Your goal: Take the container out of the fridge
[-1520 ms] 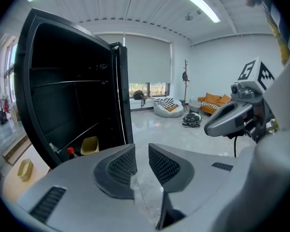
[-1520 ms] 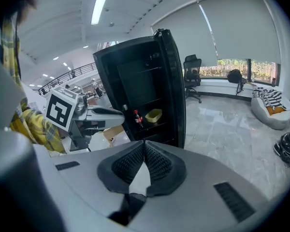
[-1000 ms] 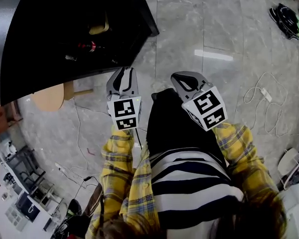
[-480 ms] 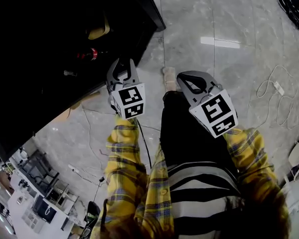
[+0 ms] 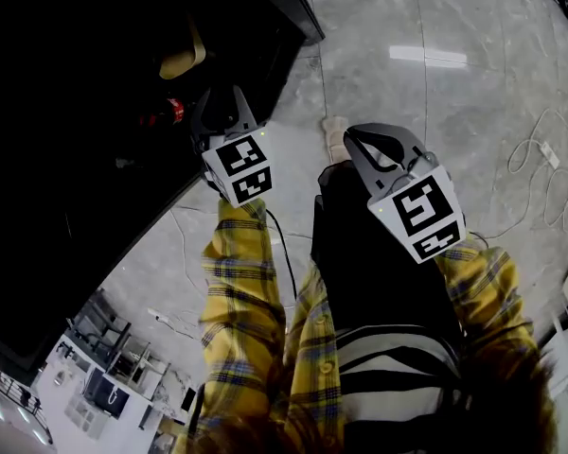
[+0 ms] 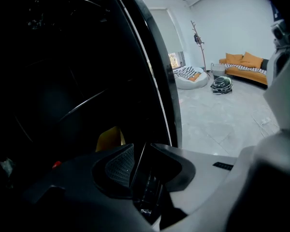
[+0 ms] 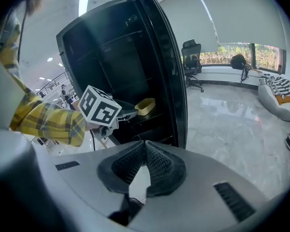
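The fridge point(image 5: 85, 159) stands open, dark inside, at the head view's upper left. A yellow container point(image 5: 178, 61) sits on a shelf in it, also visible as the container point(image 6: 110, 138) in the left gripper view and the container point(image 7: 145, 105) in the right gripper view. My left gripper point(image 5: 220, 97) is at the fridge's opening, just short of the container, with its jaws a little apart and nothing between them point(image 6: 139, 146). My right gripper point(image 5: 352, 132) hangs outside over the floor, shut and empty point(image 7: 145, 143).
The fridge door's edge point(image 7: 164, 57) stands right of the opening. A small red-capped item point(image 5: 173, 112) lies on a lower shelf. Cables point(image 5: 540, 168) trail over the grey floor. An orange sofa point(image 6: 246, 64), a bean bag point(image 6: 188, 76) and an office chair point(image 7: 192, 57) stand farther off.
I have stepped closer to the fridge. My left gripper has moved forward to the opening toward the yellow container, and its jaws have parted. The right gripper stayed shut.
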`<state>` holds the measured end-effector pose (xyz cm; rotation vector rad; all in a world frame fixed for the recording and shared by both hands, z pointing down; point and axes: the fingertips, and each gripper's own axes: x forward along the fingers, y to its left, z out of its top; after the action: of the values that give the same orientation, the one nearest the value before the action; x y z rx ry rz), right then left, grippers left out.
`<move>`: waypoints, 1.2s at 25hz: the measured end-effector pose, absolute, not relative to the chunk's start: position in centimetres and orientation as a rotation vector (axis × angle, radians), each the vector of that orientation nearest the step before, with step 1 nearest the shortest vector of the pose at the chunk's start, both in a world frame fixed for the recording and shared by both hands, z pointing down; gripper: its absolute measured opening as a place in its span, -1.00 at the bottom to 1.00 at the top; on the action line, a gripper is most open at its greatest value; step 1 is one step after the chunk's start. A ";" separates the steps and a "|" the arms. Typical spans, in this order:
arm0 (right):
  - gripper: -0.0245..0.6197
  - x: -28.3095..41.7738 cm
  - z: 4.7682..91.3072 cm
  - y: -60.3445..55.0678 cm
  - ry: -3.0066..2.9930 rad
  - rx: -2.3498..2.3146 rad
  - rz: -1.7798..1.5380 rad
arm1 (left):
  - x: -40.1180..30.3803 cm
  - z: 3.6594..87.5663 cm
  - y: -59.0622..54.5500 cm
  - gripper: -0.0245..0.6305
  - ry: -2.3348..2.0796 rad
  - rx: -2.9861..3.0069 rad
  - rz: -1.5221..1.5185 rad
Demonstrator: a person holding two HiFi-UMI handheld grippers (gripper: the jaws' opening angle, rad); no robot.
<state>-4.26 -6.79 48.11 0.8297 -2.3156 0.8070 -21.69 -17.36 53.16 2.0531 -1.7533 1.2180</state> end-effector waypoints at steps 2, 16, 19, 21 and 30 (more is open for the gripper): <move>-0.83 -4.5 48.8 -6.9 -2.305 0.826 0.820 | -22.3 53.5 -18.3 -0.64 -1.770 2.032 1.165; -0.83 -7.4 53.4 -7.3 -2.283 0.738 0.862 | -25.3 55.9 -23.0 -0.64 -1.877 1.956 1.104; -0.83 -7.4 54.3 -7.5 -2.276 0.730 0.874 | -26.0 56.3 -23.6 -0.64 -1.897 1.932 1.108; -0.83 -7.4 55.0 -7.8 -2.269 0.725 0.879 | -26.6 56.5 -24.3 -0.63 -1.917 1.914 1.106; -0.83 -8.0 56.6 -8.4 -2.262 0.702 0.870 | -27.8 57.7 -26.7 -0.58 -1.912 1.903 1.163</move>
<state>-8.04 -8.40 56.57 0.7022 -2.2615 0.8696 -27.78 -26.71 57.73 1.9026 -1.9121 1.1627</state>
